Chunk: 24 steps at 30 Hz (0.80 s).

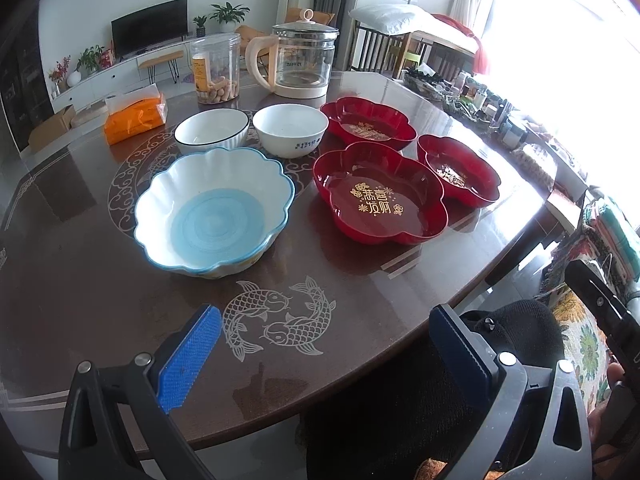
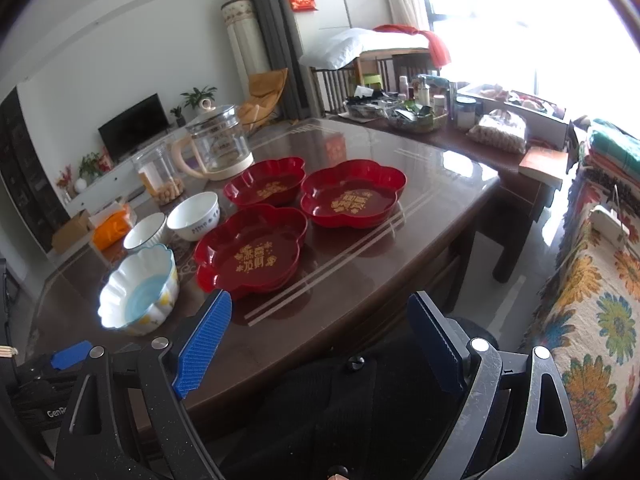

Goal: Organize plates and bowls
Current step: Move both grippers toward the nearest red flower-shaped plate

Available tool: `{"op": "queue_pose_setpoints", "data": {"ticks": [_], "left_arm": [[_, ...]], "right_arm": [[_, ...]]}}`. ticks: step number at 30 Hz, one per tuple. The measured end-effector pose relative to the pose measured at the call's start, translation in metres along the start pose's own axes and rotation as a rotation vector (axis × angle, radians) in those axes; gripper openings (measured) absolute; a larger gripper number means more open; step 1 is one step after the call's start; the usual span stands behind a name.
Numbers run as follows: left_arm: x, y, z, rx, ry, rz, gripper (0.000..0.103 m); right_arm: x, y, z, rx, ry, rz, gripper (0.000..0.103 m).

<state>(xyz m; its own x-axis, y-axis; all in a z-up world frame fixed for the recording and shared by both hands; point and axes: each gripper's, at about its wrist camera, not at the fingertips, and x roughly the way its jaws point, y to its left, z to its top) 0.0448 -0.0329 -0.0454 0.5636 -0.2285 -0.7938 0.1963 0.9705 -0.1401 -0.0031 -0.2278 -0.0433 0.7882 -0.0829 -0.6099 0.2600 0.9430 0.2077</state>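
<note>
On the dark brown table [image 1: 80, 300] stand three bowls: a large scalloped bowl [image 1: 214, 212] [image 2: 138, 292] with a blue bottom, a ribbed white bowl [image 1: 211, 130] [image 2: 145, 231] with a dark rim, and a plain white bowl [image 1: 290, 128] [image 2: 193, 216]. Right of them lie three red flower-shaped plates with gold lettering, the nearest plate [image 1: 378, 198] [image 2: 250, 252], a far plate [image 1: 368, 122] [image 2: 264, 180] and a right plate [image 1: 458, 170] [image 2: 352, 192]. My left gripper [image 1: 324, 354] hangs open over the table's near edge, holding nothing. My right gripper [image 2: 320, 344] is open too, near the front edge.
A glass kettle [image 1: 298, 58] [image 2: 216, 144], a clear jar of snacks [image 1: 216, 68] and an orange tissue pack [image 1: 134, 118] stand at the table's back. A cluttered side table [image 2: 440, 120] is at the far right. A flowered sofa [image 2: 592, 300] lies to the right.
</note>
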Motion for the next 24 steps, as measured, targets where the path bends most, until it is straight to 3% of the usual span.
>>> {"op": "queue_pose_setpoints", "data": {"ticks": [3,12,17,24], "left_arm": [[0.000,-0.001,0.003,-0.002,-0.009,0.020,0.103],[0.010,0.003,-0.011,-0.035,0.059,-0.021,0.103],[0.007,0.011,-0.010,-0.023,0.030,0.021,0.103],[0.011,0.015,0.002,-0.046,0.031,-0.034,0.103]], "right_arm": [[-0.001,-0.003,0.000,0.007,0.000,0.003,0.092],[0.002,-0.009,-0.002,0.032,0.022,0.010,0.092],[0.003,-0.005,-0.003,0.018,0.031,0.019,0.092],[0.005,0.003,-0.005,-0.008,0.051,0.031,0.092]]}}
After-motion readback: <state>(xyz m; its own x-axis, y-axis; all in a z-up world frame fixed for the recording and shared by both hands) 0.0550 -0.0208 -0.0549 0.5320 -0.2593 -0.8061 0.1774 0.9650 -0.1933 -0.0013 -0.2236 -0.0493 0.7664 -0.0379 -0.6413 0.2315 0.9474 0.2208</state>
